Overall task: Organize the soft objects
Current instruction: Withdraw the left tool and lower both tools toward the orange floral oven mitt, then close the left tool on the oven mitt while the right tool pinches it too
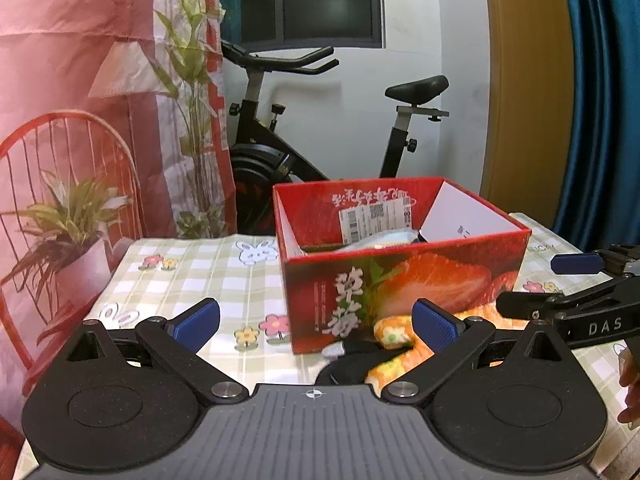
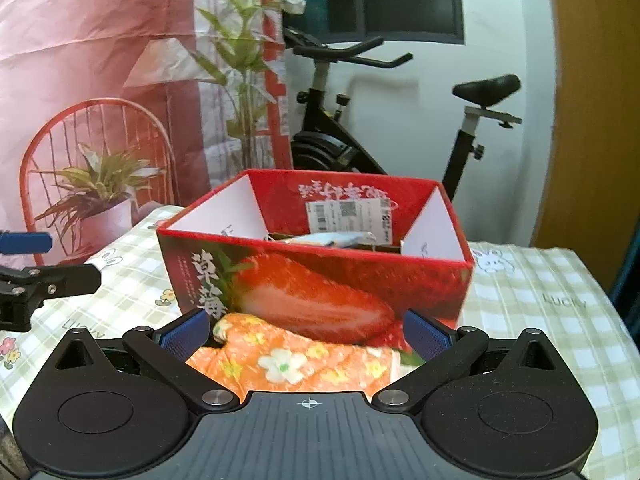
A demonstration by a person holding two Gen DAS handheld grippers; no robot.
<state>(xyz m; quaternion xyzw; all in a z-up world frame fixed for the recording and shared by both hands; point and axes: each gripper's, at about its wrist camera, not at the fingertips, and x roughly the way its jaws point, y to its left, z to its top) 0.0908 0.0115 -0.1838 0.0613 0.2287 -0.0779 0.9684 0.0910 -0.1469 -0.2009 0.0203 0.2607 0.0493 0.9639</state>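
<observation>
A red strawberry-print box (image 1: 404,276) stands open on the checked tablecloth; it also shows in the right wrist view (image 2: 316,280). Pale soft items lie inside it (image 2: 332,238). An orange flowered oven mitt (image 2: 288,360) lies against the box's front, between the open fingers of my right gripper (image 2: 308,334). In the left wrist view the mitt (image 1: 394,336) lies beside a dark soft item (image 1: 352,356). My left gripper (image 1: 316,320) is open and empty, in front of the box's left corner. The right gripper's fingers (image 1: 576,264) enter that view at right.
The table (image 1: 188,276) has a green-checked cloth with flowers and rabbits. An exercise bike (image 1: 288,152) stands behind the table. A pink printed backdrop with a chair and plants (image 1: 80,160) hangs at left. A blue curtain (image 1: 600,100) hangs at right.
</observation>
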